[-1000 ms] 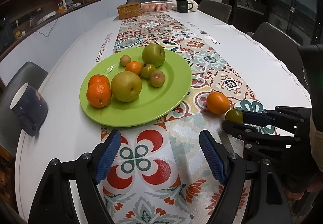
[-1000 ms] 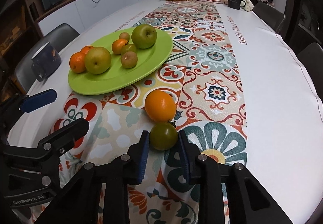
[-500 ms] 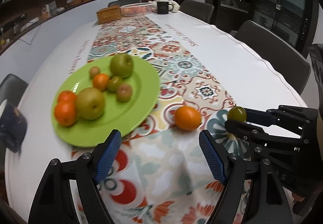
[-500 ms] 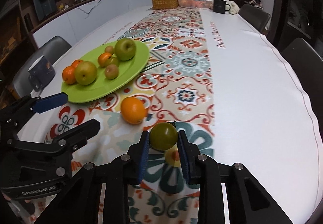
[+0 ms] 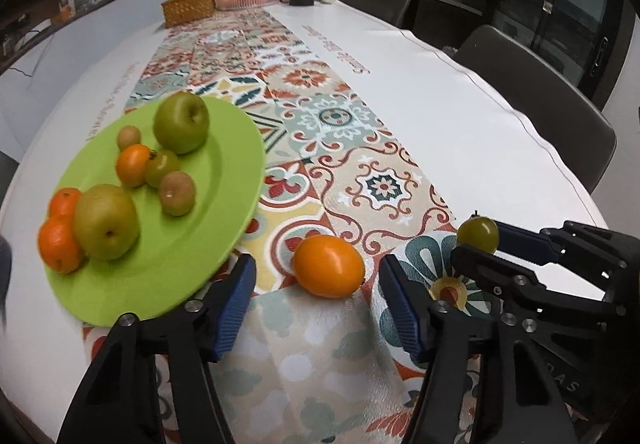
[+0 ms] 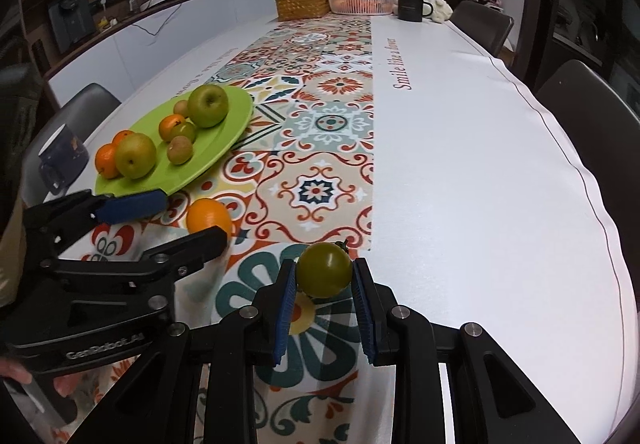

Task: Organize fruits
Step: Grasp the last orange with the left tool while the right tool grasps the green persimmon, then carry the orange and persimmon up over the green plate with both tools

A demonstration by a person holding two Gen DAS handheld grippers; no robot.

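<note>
You held the small green tomato clamped in your right gripper, left gripper spread around the loose orange, bound, I judge, for the lime-green plate.

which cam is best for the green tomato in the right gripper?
Right wrist: the green tomato sits centred and near, both blue fingers visibly clamping it. Left wrist shows it smaller, at the right, partly behind a finger.
</note>
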